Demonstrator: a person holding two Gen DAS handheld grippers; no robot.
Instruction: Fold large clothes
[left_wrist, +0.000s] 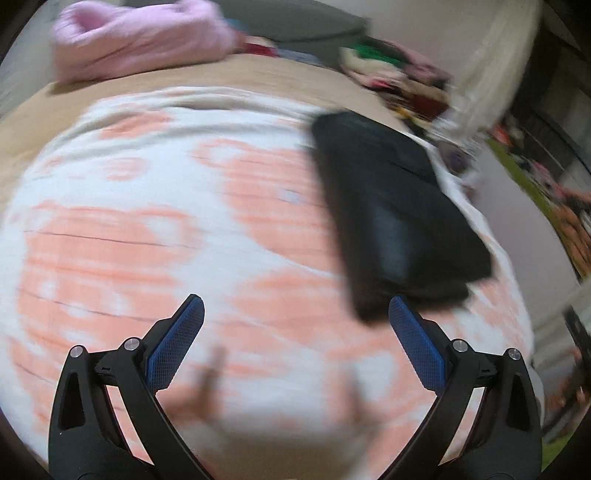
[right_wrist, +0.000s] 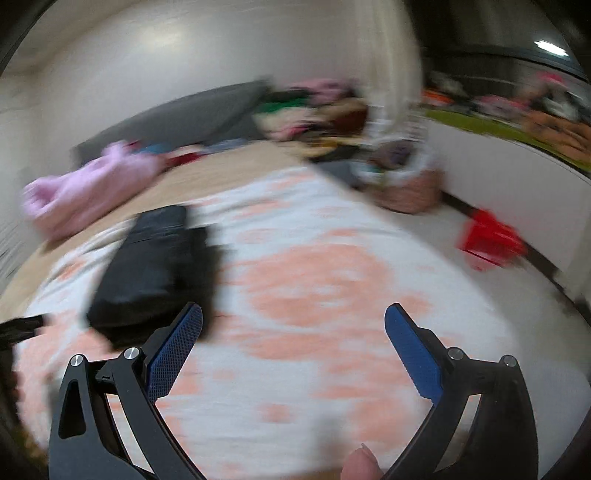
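Observation:
A folded black garment (left_wrist: 391, 218) lies on a white cloth with orange blotches (left_wrist: 184, 229) spread over the surface. In the right wrist view the black garment (right_wrist: 151, 273) lies left of centre on the same cloth (right_wrist: 332, 295). My left gripper (left_wrist: 295, 314) is open and empty, held above the cloth, with the black garment just beyond its right finger. My right gripper (right_wrist: 293, 321) is open and empty above the cloth, with the black garment just beyond its left finger. Both views are blurred.
A pink fluffy garment (left_wrist: 140, 40) lies at the far left on a tan surface (left_wrist: 229, 74). A pile of mixed clothes (right_wrist: 310, 110) and a basket (right_wrist: 410, 188) stand at the back. A red object (right_wrist: 487, 240) lies on the floor at the right. A white curtain (right_wrist: 391, 55) hangs behind.

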